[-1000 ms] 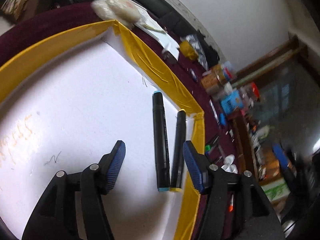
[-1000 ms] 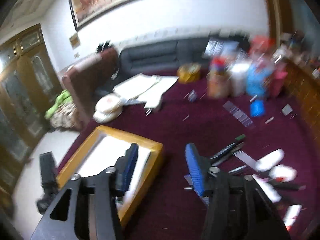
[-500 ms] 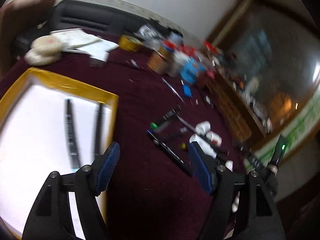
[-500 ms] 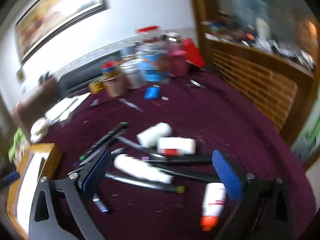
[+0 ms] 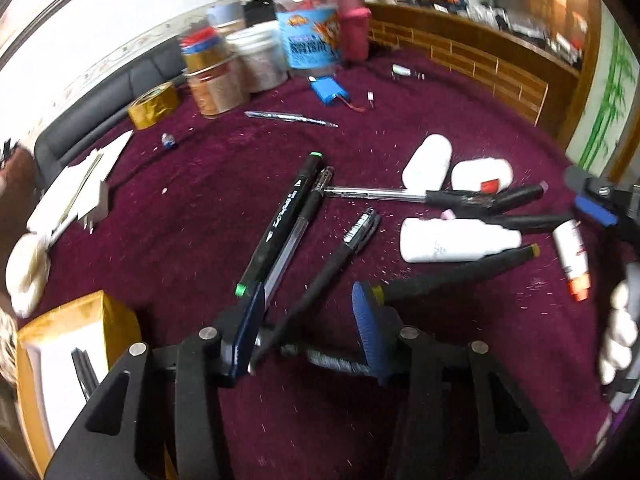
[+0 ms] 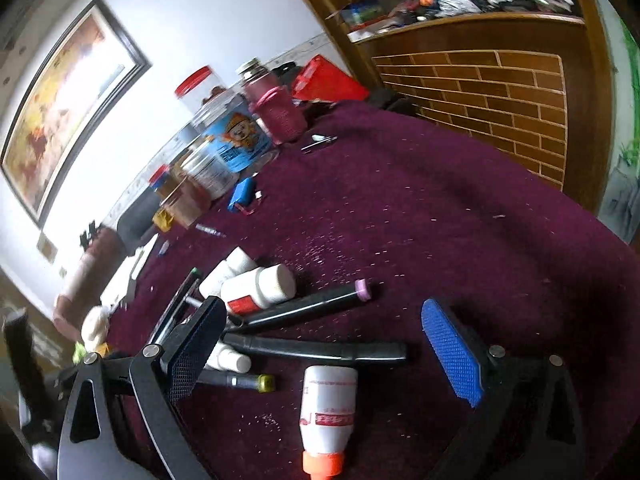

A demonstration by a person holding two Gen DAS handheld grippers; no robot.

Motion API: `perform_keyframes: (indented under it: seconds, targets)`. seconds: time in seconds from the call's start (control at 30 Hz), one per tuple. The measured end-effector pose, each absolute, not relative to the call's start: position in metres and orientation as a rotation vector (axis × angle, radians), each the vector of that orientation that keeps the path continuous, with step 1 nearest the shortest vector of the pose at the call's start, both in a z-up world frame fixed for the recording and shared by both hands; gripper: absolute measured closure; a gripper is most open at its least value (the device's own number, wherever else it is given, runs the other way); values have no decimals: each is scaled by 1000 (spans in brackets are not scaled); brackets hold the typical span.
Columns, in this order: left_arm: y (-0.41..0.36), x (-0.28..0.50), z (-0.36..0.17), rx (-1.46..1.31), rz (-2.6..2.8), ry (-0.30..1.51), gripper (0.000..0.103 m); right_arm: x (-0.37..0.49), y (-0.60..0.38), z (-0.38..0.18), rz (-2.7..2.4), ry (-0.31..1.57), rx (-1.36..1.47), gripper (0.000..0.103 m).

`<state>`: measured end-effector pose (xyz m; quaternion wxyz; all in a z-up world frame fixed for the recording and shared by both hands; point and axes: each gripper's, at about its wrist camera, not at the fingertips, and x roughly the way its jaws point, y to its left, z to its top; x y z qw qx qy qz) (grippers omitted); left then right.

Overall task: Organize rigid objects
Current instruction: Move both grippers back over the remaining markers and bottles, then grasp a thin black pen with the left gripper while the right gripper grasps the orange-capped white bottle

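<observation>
Two dark markers [image 5: 82, 366] already lie in the yellow-edged white tray [image 5: 78, 312] at the lower left of the left wrist view, so the sorting is under way, but most of it looks still to be done. A whole scatter waits on the maroon-clothed counter [image 5: 400, 100]: a black marker with green end caps [image 5: 280, 220], a clear-barrelled pen [image 5: 298, 224] touching it, a black pen with a barcode label [image 5: 340, 256], a black marker with yellowish tips [image 5: 456, 274], and white plastic bottles [image 5: 456, 240] near two pink-tipped black markers [image 6: 304, 306].

The left gripper [image 5: 308, 328] hangs over the near end of the barcode pen, its jaws just narrowing, the pen's tail between the blue pads but not visibly pinched. The right gripper [image 6: 320, 354] stands wide, nothing held, straddling a plain black marker [image 6: 316, 350] and a white bottle with an orange cap [image 6: 328, 408].

The pens are slim, smooth and hard; likely to roll if nudged.
</observation>
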<state>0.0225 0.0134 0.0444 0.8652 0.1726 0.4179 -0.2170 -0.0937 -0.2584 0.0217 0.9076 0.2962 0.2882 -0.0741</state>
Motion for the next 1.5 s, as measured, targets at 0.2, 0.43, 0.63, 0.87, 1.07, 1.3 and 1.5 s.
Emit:
perform_keyframes:
  seconds: [0.2,0.43,0.63,0.87,1.07,1.3,1.5]
  targets:
    - [-4,45,16,521,-446,938,86,-90,-253,19,-136,608,590,7]
    - [2,27,19,432,-543,970,98,-84,-252,16,-136,629,587,7]
    - [-6,27,15,403,-539,993,94,-83,-252,14,-139,641,590,7]
    - [-1,30,17,287,-527,985,97,-80,-253,12,-144,659,594,7]
    - [39,-1,45,63,-568,932,97,-79,-255,10,-144,671,601,7]
    - [89,-36,67,-187,-628,861,97,-80,-269,4,-78,729,703,7]
    - [117,-54,71,-270,-660,830,97,-95,-250,18,-134,816,530,9]
